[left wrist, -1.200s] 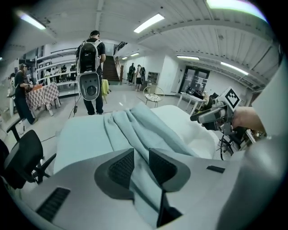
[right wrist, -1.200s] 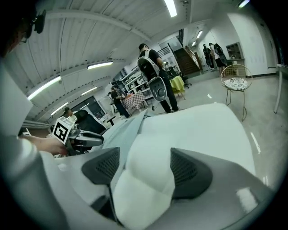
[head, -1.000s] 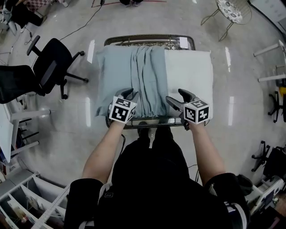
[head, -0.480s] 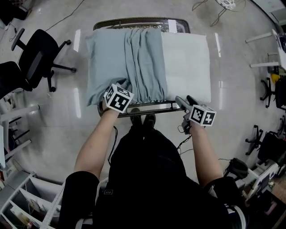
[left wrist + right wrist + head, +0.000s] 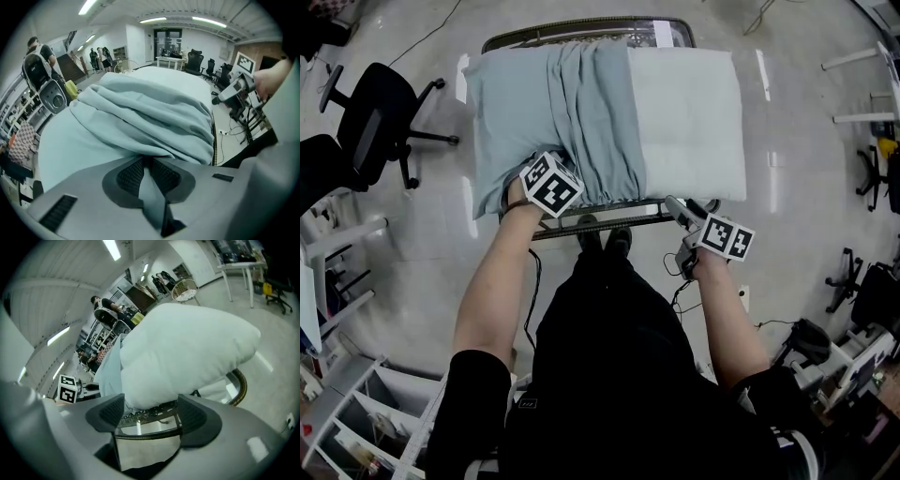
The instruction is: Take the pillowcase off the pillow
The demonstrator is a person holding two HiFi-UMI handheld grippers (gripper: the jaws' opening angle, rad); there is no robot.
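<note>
The stripping is part done. In the head view the pillowcase (image 5: pixel 553 112) is bunched in folds over the left half of the pillow (image 5: pixel 689 122), whose white right half lies bare in the upper right of the frame. Both rest on the table (image 5: pixel 240 379).

The left gripper (image 5: pixel 146 164) sits at the near edge of the case, at centre left of the head view. Its jaws have just been closing, and a fold of the blue-grey cloth now runs between the pads (image 5: pixel 132 173), which are drawn nearly together on it. From this angle I cannot be sure whether they have pinched cloth alone or a bit of the filling underneath as well.

The right gripper (image 5: pixel 150 411) is low at the near right corner of the pillow. Its jaws stand wide apart with nothing between them. The white corner bulges just beyond them, and only the table's rim and glass show through the gap.

So the step in hand looks like securing both ends, with the case taken on the left and the bare pillow not yet held on the right.

The next move, as I judge it, calls for the right gripper to push forward onto that white corner and close firmly on it. The left gripper can then draw the case away toward the left of the frame. If the pillow is not anchored, it would likely slide along with the cloth.
</note>
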